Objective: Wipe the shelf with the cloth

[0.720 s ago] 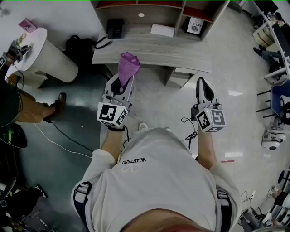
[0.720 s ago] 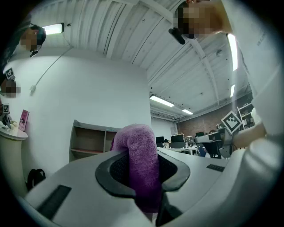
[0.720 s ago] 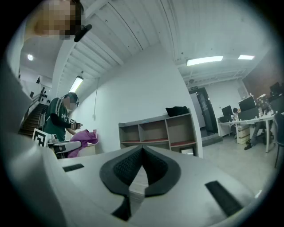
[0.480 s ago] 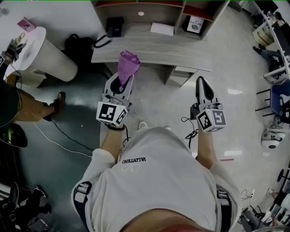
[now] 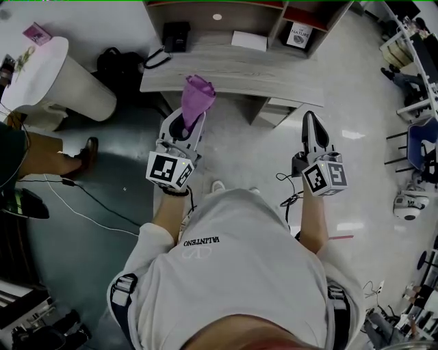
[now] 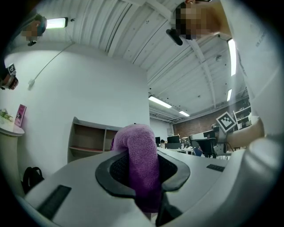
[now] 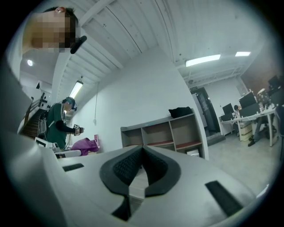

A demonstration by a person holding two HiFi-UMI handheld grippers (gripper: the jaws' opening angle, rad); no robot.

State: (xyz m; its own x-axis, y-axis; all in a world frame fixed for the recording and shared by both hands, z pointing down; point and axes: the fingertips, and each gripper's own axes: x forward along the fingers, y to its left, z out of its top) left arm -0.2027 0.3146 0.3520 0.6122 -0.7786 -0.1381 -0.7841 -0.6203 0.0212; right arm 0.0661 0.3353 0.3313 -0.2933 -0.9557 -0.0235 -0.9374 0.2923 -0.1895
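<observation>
- My left hand-held gripper stays clamped on the cloth; right hand-held gripper closed, empty.
- Shelf barely nearer; I judge wiping not begun.

The person wears a pale short-sleeved T-shirt with dark lettering and grey shoulder straps. The left gripper and right gripper are white, black-padded, each bearing a black-and-white marker cube.

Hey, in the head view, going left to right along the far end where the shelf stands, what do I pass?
Round white table → black bag → black box → white sheet → book marked NATURE.
</observation>
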